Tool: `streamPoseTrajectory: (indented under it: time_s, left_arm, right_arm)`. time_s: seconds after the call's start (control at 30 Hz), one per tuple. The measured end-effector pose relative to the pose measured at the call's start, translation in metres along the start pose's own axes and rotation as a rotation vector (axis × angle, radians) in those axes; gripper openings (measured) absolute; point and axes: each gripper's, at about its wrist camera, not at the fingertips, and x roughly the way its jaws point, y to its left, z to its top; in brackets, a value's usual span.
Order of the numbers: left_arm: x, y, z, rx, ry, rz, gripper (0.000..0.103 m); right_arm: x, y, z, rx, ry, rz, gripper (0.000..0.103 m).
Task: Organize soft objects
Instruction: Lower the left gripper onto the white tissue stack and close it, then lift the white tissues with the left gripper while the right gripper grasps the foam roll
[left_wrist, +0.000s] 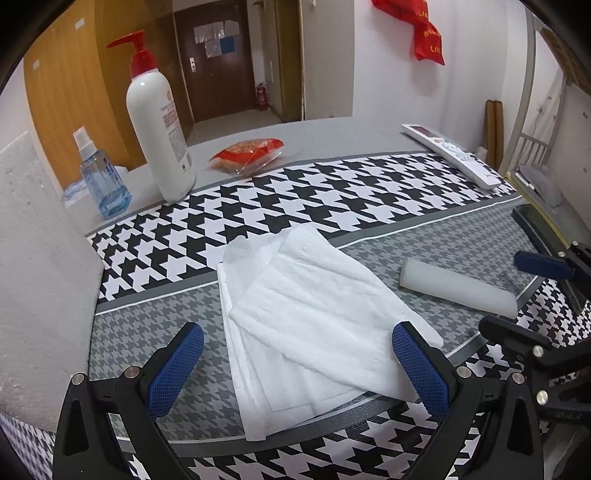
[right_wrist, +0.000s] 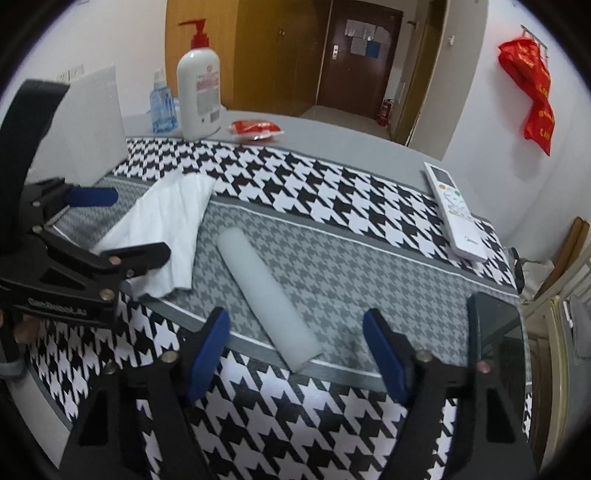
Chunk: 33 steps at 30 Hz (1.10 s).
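Note:
A folded white towel (left_wrist: 310, 325) lies on the grey houndstooth band of the table mat (left_wrist: 155, 325); it also shows in the right wrist view (right_wrist: 166, 218). My left gripper (left_wrist: 297, 365) is open, low over the towel's near end, its fingers on either side of it. A pale foam roll (left_wrist: 458, 286) lies to the towel's right; it also shows in the right wrist view (right_wrist: 267, 295). My right gripper (right_wrist: 295, 354) is open, with the roll's near end between its fingers.
A white pump bottle (left_wrist: 159, 129), a blue spray bottle (left_wrist: 101, 177) and a red snack packet (left_wrist: 247, 153) stand at the back. A white remote (left_wrist: 454, 155) lies at the back right. A white foam block (left_wrist: 40, 277) stands at the left. A dark phone (right_wrist: 498, 332) lies at the right edge.

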Motion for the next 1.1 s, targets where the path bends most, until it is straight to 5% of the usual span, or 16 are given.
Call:
streamPoseTrajectory:
  time_s: [0.1, 0.47, 0.53, 0.67, 0.77, 1.1]
  left_arm:
    - [0.002, 0.0, -0.001, -0.002, 0.012, -0.008, 0.1]
    - [0.007, 0.0, -0.004, -0.012, 0.044, -0.064, 0.082]
    - [0.005, 0.003, -0.004, -0.018, 0.04, -0.063, 0.071]
    - [0.0, 0.009, -0.003, -0.018, 0.006, -0.054, 0.032]
    - [-0.003, 0.009, -0.005, 0.003, -0.009, -0.072, 0.019]
    - [-0.023, 0.015, -0.007, 0.008, -0.089, -0.141, 0.012]
  right_arm:
    - [0.002, 0.0, -0.001, -0.005, 0.006, 0.003, 0.057]
    - [0.002, 0.007, 0.001, -0.06, 0.014, 0.03, 0.041]
    - [0.002, 0.009, 0.001, -0.08, 0.02, 0.03, 0.039]
    - [0.003, 0.012, 0.003, -0.112, 0.033, 0.038, 0.032]
    - [0.003, 0.014, 0.003, -0.134, 0.036, 0.029, 0.026]
    - [-0.018, 0.002, 0.001, -0.069, -0.002, 0.076, 0.012]
